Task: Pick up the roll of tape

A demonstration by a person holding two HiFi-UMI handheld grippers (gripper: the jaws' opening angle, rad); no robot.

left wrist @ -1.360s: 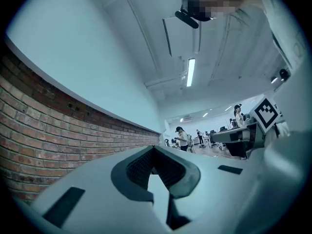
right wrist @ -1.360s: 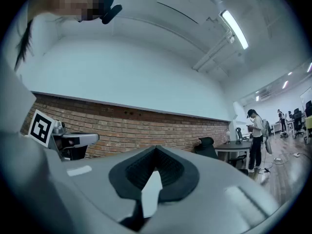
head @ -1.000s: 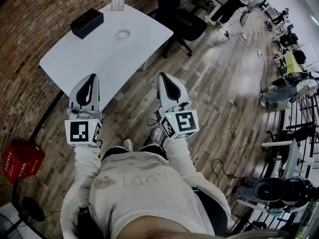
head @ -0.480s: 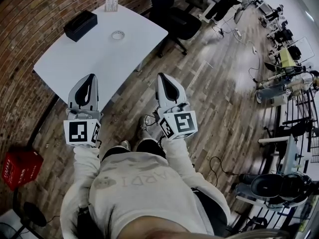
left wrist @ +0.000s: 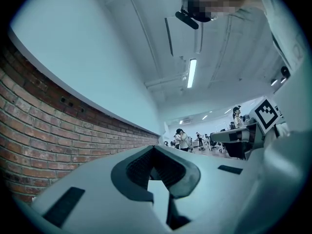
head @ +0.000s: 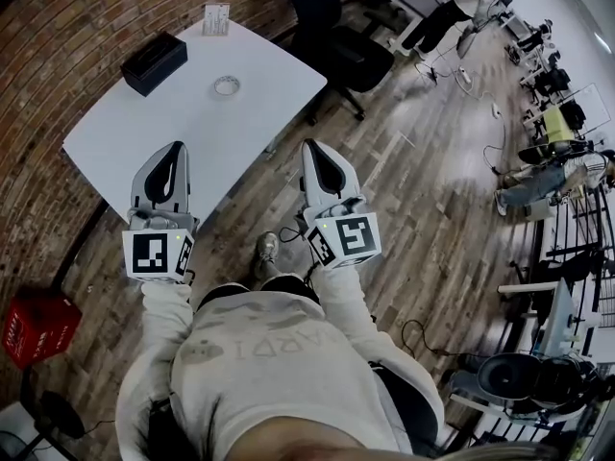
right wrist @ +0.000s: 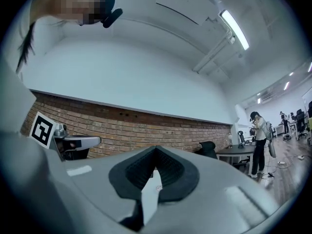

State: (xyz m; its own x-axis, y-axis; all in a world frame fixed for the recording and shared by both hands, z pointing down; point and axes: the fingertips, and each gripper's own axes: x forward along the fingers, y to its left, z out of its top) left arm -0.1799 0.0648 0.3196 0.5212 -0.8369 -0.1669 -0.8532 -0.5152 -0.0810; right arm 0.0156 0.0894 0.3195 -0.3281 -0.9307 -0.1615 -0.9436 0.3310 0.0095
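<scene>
The roll of tape [head: 226, 85] lies ahead near the worktop's [head: 144, 137] far edge, well apart from both clenched, empty jaws, seemingly nearer the left gripper [head: 171, 154].

The table [head: 163, 128] is white, the roll of tape [head: 226, 86] pale, the box [head: 154, 62] black (the crate [head: 38, 323] red)

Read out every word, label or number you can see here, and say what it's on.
"ARDI": faint letters on the person's sweatshirt; the reading is uncertain.
Card on the white table: print too small to read.
Left cube and right cube: black-and-white square patterns, no words.
Nothing else is readable.
</scene>
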